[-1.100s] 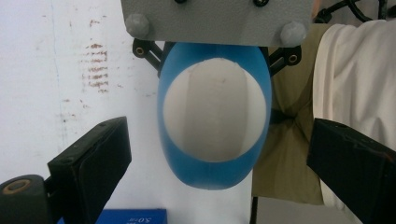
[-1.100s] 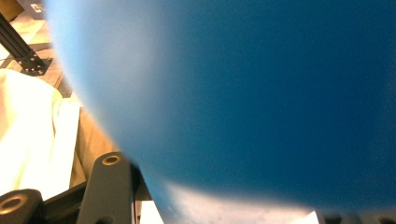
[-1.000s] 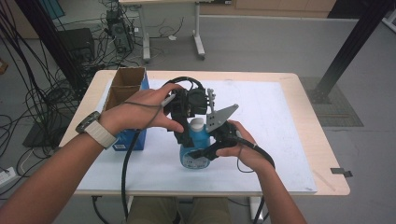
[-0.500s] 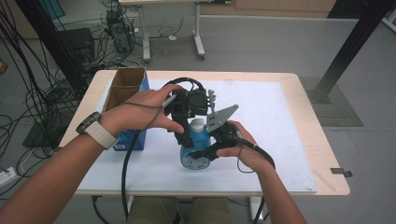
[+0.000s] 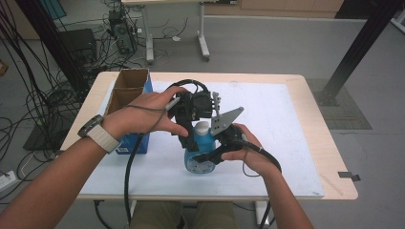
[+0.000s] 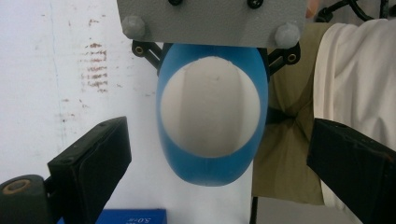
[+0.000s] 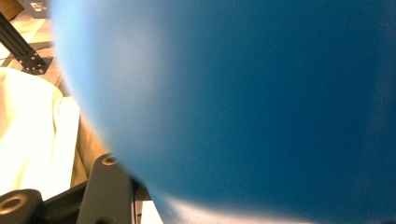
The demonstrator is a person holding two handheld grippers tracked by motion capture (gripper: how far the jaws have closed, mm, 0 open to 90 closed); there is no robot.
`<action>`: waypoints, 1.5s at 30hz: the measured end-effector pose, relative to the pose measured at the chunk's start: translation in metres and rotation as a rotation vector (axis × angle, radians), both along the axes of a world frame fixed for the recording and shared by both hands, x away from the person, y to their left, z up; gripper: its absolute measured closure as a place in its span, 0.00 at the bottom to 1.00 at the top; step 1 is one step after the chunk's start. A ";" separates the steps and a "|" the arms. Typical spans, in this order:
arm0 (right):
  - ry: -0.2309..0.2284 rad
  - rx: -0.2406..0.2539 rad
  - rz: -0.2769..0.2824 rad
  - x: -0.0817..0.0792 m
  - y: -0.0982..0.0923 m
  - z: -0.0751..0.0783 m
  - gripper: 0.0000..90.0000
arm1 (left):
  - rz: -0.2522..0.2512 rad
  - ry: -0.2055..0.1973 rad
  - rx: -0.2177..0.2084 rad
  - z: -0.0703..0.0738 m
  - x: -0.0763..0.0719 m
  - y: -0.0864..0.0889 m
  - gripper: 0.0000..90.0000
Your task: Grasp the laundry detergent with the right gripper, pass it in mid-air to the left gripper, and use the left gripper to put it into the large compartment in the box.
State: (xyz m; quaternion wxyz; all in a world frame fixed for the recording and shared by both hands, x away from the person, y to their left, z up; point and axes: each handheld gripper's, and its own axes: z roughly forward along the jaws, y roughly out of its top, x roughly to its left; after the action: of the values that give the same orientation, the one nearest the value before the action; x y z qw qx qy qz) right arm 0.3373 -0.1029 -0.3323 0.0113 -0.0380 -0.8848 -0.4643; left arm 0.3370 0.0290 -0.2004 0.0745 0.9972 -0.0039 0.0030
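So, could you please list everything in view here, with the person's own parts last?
bottle: one, blue with a white cap, upright at the table's middle, between the two grippers
box: one, brown cardboard with blue sides, open, at the table's left
mat: one, white, covering most of the tabletop
table: one, light wood
watch: one, dark face, white strap, on the left wrist
left gripper: one, black, above the bottle cap, jaws apart either side of it
right gripper: one, black with a grey plate, clamped on the bottle's body
left hand: one, on the left gripper
right hand: one, on the right gripper
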 end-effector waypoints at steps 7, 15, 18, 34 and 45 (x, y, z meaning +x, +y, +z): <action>-0.002 -0.004 0.002 0.000 0.001 0.000 0.48 | -0.001 -0.002 0.001 -0.001 0.000 0.000 0.08; -0.002 -0.005 0.006 -0.001 0.002 0.000 0.48 | 0.001 -0.009 0.000 -0.002 -0.001 -0.001 0.08; -0.001 -0.003 0.004 -0.001 0.001 0.001 0.48 | 0.004 -0.005 -0.001 -0.004 -0.001 0.000 0.08; 0.001 -0.011 0.021 -0.007 0.002 0.002 0.48 | -0.008 0.001 0.004 -0.017 -0.004 -0.006 0.08; -0.009 -0.002 0.031 -0.011 0.004 0.007 0.48 | -0.020 0.003 0.006 -0.020 -0.006 -0.009 0.11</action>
State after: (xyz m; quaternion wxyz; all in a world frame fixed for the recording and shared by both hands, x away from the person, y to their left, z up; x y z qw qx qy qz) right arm 0.3266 -0.0989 -0.3254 0.0145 -0.0224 -0.8857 -0.4635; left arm 0.3309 0.0195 -0.2205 0.0716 0.9973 -0.0138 0.0007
